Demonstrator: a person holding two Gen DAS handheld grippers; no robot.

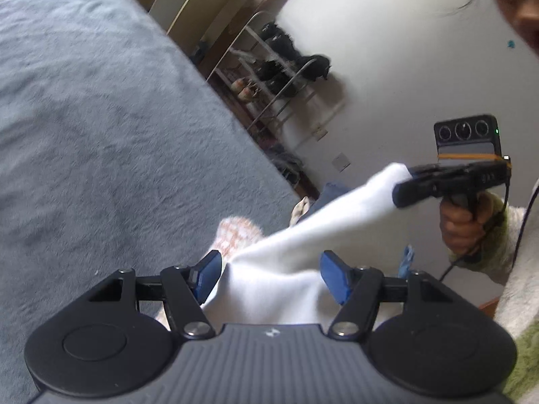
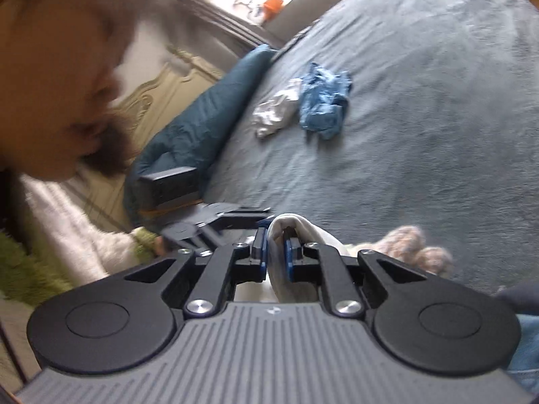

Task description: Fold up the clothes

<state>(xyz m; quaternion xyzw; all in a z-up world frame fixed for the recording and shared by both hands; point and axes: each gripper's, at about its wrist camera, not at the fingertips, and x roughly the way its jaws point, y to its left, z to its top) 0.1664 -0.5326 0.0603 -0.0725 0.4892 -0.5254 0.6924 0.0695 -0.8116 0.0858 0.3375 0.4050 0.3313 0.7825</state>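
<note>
Right gripper [image 2: 275, 252] clamped on the white cotton garment [image 1: 303, 235] edge, lower centre of frame. Left gripper [image 1: 269, 277] wide, cloth between pads, ungripped. Risk: shallow right pinch slips under tension, garment drops on grey bedspread [image 1: 101, 134].

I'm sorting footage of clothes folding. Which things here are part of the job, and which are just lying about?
In the job:
- white cloth garment
- right tongs, shut on it
- left tongs, open around it
- crumpled blue garment

Lying about:
- metal shoe rack
- teal pillow
</note>
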